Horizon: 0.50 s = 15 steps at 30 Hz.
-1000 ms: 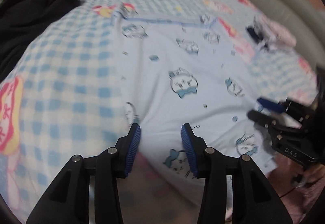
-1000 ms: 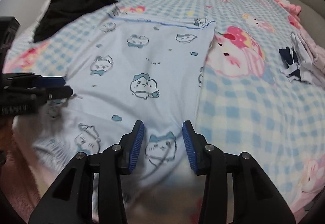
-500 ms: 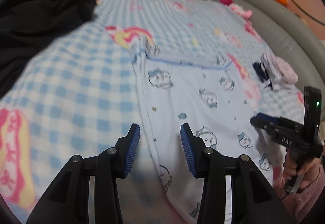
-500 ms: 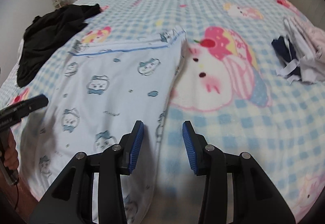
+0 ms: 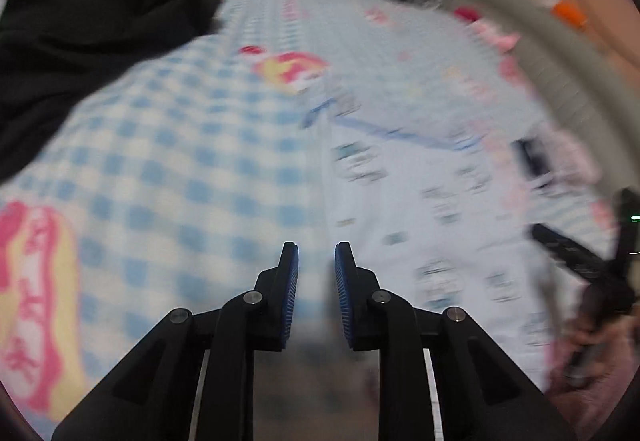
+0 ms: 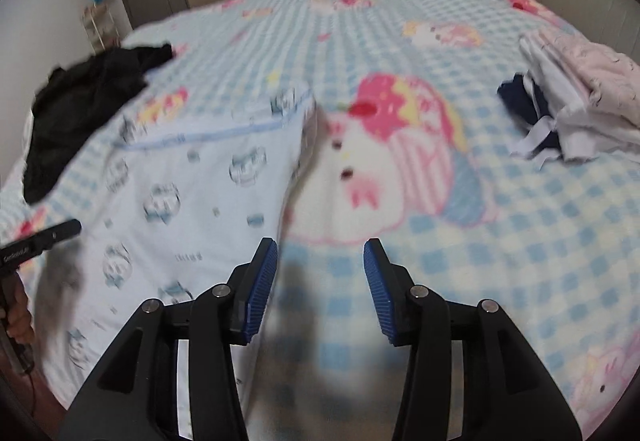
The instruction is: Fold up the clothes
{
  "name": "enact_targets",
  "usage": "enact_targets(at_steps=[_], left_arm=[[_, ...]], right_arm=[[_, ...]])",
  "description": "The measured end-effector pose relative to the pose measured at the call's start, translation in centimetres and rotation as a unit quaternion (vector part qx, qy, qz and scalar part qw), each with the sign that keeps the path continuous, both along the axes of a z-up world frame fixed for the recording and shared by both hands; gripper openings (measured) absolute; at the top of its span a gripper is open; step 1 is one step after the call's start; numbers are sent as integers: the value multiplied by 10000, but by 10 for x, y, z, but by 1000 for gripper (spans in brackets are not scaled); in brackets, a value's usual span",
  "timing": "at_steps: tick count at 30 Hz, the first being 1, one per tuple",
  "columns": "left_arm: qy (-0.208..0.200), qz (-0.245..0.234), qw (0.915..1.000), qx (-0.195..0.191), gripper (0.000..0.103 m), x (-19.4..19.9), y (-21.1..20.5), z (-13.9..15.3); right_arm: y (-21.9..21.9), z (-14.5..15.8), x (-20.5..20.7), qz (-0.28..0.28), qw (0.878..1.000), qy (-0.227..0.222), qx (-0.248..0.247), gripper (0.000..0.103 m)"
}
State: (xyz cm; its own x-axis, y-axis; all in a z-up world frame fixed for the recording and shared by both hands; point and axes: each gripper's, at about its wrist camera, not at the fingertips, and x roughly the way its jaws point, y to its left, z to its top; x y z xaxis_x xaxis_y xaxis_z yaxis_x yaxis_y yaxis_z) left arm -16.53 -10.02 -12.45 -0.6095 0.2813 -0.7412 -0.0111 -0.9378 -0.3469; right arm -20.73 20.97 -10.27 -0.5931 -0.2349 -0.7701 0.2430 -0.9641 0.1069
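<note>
We see a bed covered by a blue-and-white checked blanket (image 6: 520,241) with pink cartoon prints, filling most of both views. On it lies the pale blue garment (image 6: 192,193), printed with small cartoon faces and spread flat toward the near edge, its blue-trimmed hem farthest from us. A black heap of clothing (image 5: 88,37) sits at the far left of the blanket, well apart from the garment. At the right side, a small stack of folded clothes (image 6: 568,113), navy, white and pale pink, rests near the grey padded bed frame (image 5: 568,81).

Our left gripper (image 5: 316,273) hangs above the garment's left edge, its jaws having just been narrowing to a slim gap; nothing appears to be between the blue pads, though the blur makes that hard to confirm. Our right gripper (image 6: 320,269) hovers just off the garment's right edge, over the blanket, its jaws having just been widening and holding nothing.
</note>
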Motion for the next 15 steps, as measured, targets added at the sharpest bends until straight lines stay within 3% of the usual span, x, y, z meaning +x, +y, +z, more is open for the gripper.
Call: enact_targets(at_steps=[1,2,5,9,10,13,15], left_arm=[[66,-99,9999,16,37,-3,4,3],[91,-130,9998,-106,40,-8,10,4],[-2,-319,9988,-376,40,-28,26,-1],[-419,-218,9869,-1541,42,-47,46,-22],[-425,-166,9879,-1483,42,-47,41,-23],[-413,-11,9916,-1225,44,-42,21,-24],[-248,24,9917,-1262,44,-39,13,-18]], right_arm=[[-1,3,-4,56,10000,28,-55,45],[-4,4,-9,91,9999,26,-60,45],[-20,-1,-31,347,9993,-129,12,47],[-41,-32,-53,521,9964,-463,489,47],[-40,-37,-55,421,9961,-485,606,47],[-17,-35,-56,193,9983,-522,174,49],[-10,-29,-54,158,9989,-399,194,51]])
